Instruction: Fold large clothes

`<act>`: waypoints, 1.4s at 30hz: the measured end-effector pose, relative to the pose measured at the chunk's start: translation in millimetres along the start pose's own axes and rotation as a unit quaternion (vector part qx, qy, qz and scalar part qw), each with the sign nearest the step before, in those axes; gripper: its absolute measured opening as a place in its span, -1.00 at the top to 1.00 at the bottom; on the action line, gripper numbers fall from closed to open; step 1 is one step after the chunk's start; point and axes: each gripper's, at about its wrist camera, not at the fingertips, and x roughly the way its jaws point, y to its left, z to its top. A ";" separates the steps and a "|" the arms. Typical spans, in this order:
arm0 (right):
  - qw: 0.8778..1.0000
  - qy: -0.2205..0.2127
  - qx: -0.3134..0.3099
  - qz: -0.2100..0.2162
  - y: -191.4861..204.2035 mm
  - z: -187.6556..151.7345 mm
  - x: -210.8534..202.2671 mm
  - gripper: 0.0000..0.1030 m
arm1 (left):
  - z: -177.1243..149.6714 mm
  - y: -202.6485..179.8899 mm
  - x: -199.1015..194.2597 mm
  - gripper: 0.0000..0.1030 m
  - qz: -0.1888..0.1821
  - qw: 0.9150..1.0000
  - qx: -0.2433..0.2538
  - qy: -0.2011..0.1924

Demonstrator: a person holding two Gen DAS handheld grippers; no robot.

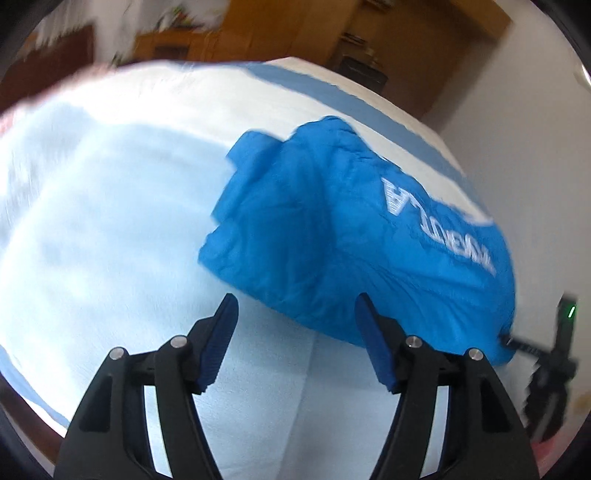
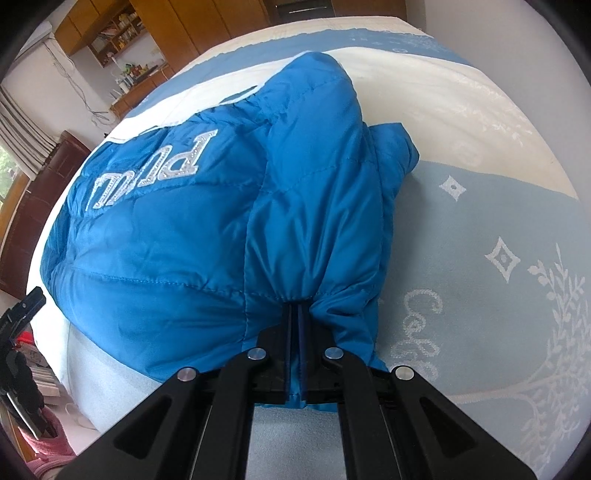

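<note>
The right gripper [image 2: 295,314] is clamped tight on a bunched fold of the blue padded jacket [image 2: 207,236], its two jaws pressed together with the gathered fabric puckering out on both sides of them. From that pinch the jacket rises away in a quilted mound, a sleeve-like ridge running up its middle and silvery lettering [image 2: 147,173] stitched across the panel to the left of it. The jacket lies on a bed [image 2: 498,229] covered with a pale blue and white spread [image 2: 480,280] woven with diamond and tree motifs. In the left wrist view, which is blurred, the left gripper [image 1: 295,321] stands with its jaws apart and nothing between them, its blue ribbed pads [image 1: 218,343] hanging above the light spread, just short of the jacket's near edge. There the jacket fills the right half of the view, and the right gripper shows as a dark shape at the jacket's lower right corner. Beyond the bed are wooden cabinets [image 2: 207,33] and shelves crowded with small items too small to tell apart.
</note>
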 end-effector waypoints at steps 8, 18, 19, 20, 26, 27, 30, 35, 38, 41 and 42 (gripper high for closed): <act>1.000 -0.001 -0.002 -0.001 0.5 -1.2 -0.7 0.98 | 15.6 32.9 39.9 -0.32 -0.079 0.991 -0.110 0.016; 1.000 0.002 0.001 0.003 0.2 -2.1 -0.8 0.98 | 27.1 50.9 62.6 0.33 -0.148 0.971 -0.187 0.005; 1.000 0.003 0.001 0.003 0.0 -1.7 -0.7 0.98 | 25.5 46.8 58.4 0.41 -0.147 0.972 -0.181 -0.003; 1.000 0.003 0.001 0.004 -0.5 -1.1 -0.4 0.98 | 24.3 43.2 56.4 0.44 -0.143 0.974 -0.176 -0.007; 1.000 0.008 0.002 0.013 -5.7 3.5 2.3 0.98 | 20.2 40.7 72.5 0.42 -0.134 0.977 -0.167 0.015; 1.000 0.007 0.002 0.013 -6.3 3.8 2.7 0.98 | 19.6 40.4 75.1 0.41 -0.136 0.977 -0.160 0.014; 1.000 0.002 0.000 0.012 -6.9 3.4 3.8 0.98 | 18.9 38.5 78.5 0.38 -0.140 0.978 -0.151 0.013; 1.000 0.000 0.004 0.017 -9.2 2.1 2.9 0.98 | 23.7 36.2 74.6 0.44 -0.144 0.979 -0.145 0.010; 1.000 0.004 0.008 0.029 -12.1 4.3 -0.4 0.97 | 28.6 26.4 60.3 0.49 -0.142 0.983 -0.119 -0.012; 0.999 0.007 0.010 0.040 -14.3 9.1 -11.7 0.86 | 35.2 5.7 38.6 0.50 -0.133 0.987 -0.082 -0.039; 0.999 0.003 0.006 0.042 -13.1 9.7 -17.6 0.82 | 38.4 -6.5 29.4 0.50 -0.128 0.989 -0.061 -0.052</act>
